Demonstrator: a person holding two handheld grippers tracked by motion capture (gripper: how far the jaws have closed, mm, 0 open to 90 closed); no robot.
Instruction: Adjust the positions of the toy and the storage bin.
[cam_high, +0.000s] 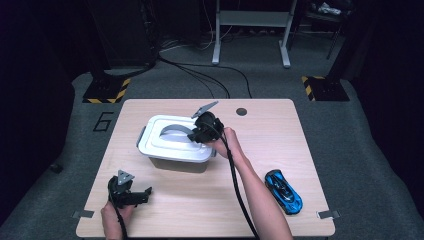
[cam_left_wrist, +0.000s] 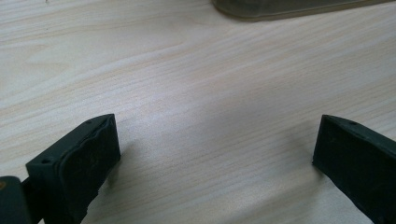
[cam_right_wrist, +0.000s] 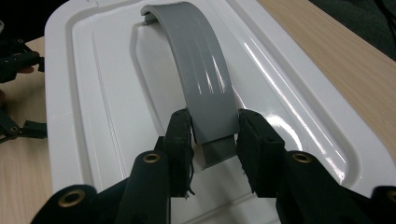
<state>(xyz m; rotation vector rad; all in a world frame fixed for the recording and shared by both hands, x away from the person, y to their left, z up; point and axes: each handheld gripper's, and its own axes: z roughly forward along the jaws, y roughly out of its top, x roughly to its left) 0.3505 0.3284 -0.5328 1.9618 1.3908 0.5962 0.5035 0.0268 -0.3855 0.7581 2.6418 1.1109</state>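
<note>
Two jaws of our right gripper (cam_right_wrist: 214, 135) clamped the grey handle (cam_right_wrist: 201, 74) on the white box lid (cam_high: 172, 140); our left gripper (cam_left_wrist: 217, 154) stood open over bare table (cam_left_wrist: 196, 84).

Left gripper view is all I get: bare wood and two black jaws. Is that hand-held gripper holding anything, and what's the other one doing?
Observer: No. The left hand-held gripper stands open over the table, near a white box.
Operator: And the other?
Observer: The right hand-held gripper is shut on the grey handle of the box's lid.
Operator: Anything else on the table?
Observer: A blue toy car lies near the right edge, untouched.
</note>
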